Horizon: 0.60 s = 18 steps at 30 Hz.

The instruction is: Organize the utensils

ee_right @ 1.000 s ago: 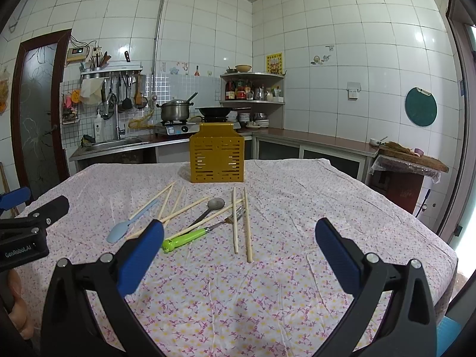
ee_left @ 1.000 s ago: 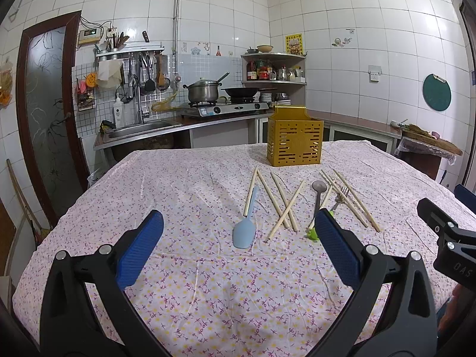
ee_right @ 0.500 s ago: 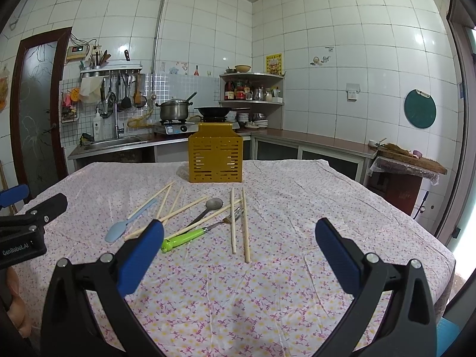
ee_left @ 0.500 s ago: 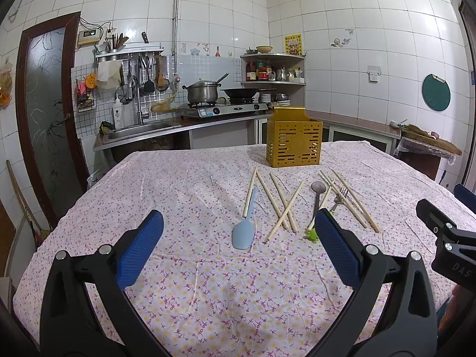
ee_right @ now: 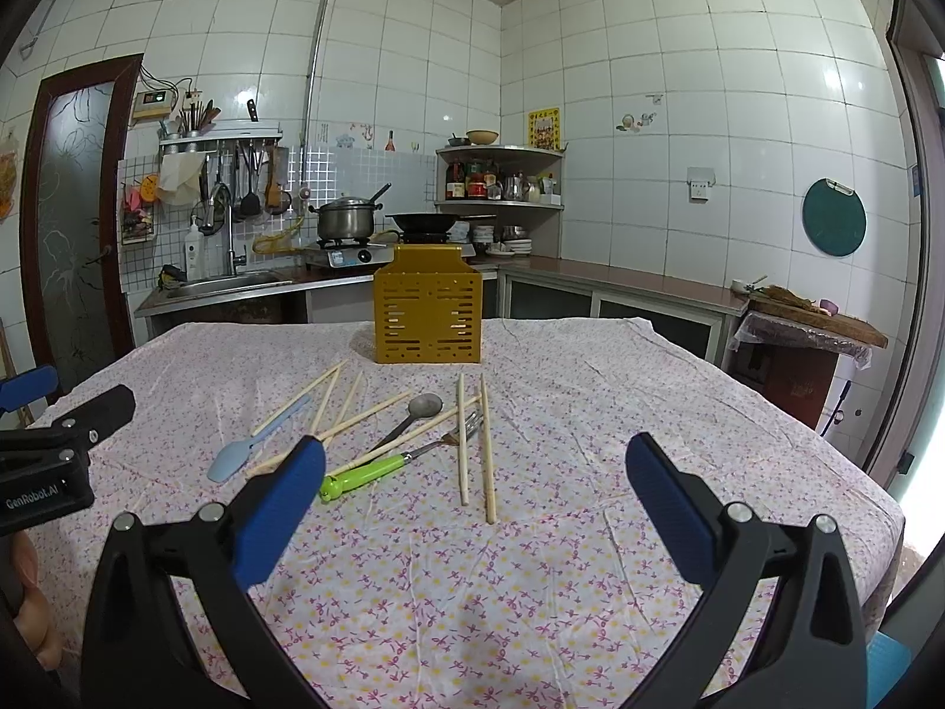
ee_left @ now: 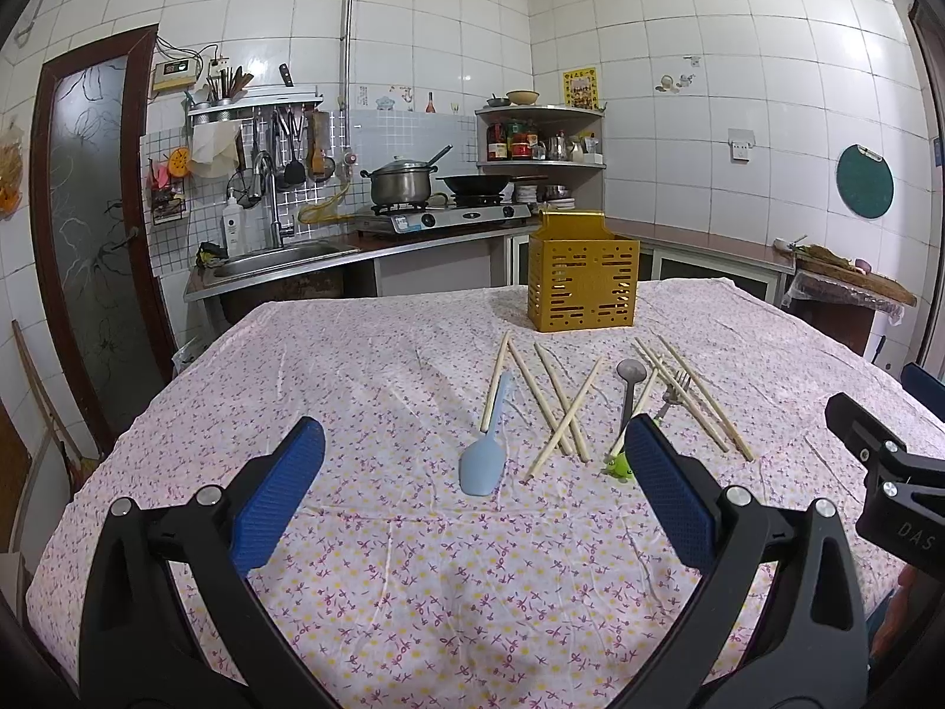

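A yellow slotted utensil holder stands upright at the far middle of the table. In front of it lie several wooden chopsticks, a light blue spatula, a metal spoon and a fork with a green handle. My left gripper is open and empty, hovering short of the spatula. My right gripper is open and empty, near the close ends of two chopsticks.
The table wears a floral cloth. Beyond it a counter carries a sink, a stove with a pot and a wok. A dark door is at the left, a corner shelf behind.
Both views have shifted only slightly; the utensils lie where they were and both grippers stay open.
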Each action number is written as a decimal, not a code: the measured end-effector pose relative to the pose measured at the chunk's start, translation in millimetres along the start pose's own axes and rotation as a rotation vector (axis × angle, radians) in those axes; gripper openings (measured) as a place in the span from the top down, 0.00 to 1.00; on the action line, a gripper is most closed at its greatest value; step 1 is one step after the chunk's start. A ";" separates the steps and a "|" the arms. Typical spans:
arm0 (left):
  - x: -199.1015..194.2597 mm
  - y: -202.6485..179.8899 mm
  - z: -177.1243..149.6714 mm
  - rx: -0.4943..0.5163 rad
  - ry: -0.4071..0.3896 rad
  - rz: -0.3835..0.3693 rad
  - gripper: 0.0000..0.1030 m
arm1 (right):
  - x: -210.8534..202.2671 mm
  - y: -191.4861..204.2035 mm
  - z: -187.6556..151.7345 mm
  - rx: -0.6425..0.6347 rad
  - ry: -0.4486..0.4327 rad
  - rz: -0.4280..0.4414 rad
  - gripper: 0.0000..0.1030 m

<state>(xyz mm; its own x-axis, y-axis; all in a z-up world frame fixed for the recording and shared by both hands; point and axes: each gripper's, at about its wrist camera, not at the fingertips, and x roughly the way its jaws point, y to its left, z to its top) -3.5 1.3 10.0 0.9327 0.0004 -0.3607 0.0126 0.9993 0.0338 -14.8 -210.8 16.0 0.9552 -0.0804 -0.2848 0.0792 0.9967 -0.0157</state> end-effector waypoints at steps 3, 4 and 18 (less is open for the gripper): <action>0.0 -1.0 -0.1 0.003 0.002 -0.001 0.05 | 0.2 -0.2 -0.3 0.002 0.001 0.000 0.04; 0.5 -1.2 -0.3 0.003 0.003 -0.002 0.05 | 0.1 -0.1 -0.1 0.002 0.000 0.001 0.04; 39.4 -3.0 10.1 0.022 0.082 0.036 0.05 | 34.5 -7.8 14.4 -0.009 0.068 -0.020 0.04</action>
<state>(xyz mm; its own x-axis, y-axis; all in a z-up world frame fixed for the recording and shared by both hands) 36.8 -2.1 5.1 0.8998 0.0399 -0.4344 -0.0115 0.9976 0.0679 21.7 -221.4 20.1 0.9319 -0.1002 -0.3487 0.0955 0.9950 -0.0309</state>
